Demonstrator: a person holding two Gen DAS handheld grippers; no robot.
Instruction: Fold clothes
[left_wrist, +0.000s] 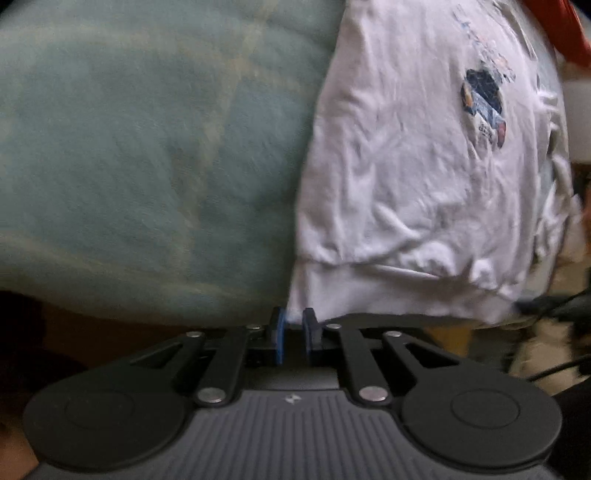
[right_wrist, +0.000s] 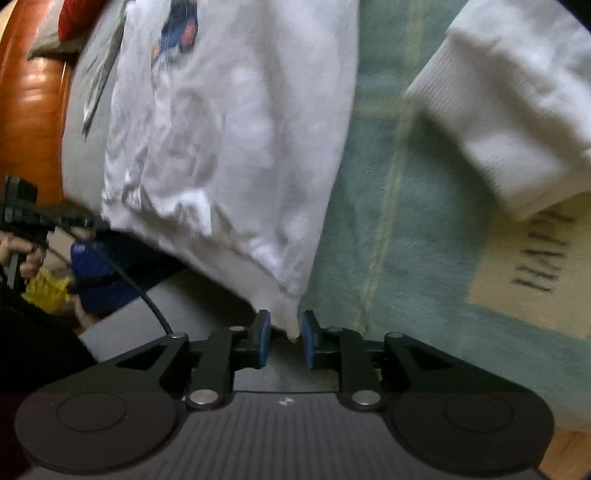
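One white sweatshirt (left_wrist: 417, 177) is lying spread across a green blanket (left_wrist: 147, 155) on the bed, one dark printed badge (left_wrist: 484, 107) showing on it. The left gripper (left_wrist: 293, 334) is sitting at one hem corner, jaws nearly closed with a tip of white cloth between the blue pads; whether they are pinching it, I cannot tell. The right gripper (right_wrist: 286, 338) is at the other hem corner, jaws standing apart, cloth tip hanging loose between them. One ribbed cuff (right_wrist: 491, 144) is resting well apart on the blanket, beside a cream patch (right_wrist: 535, 266) with lettering.
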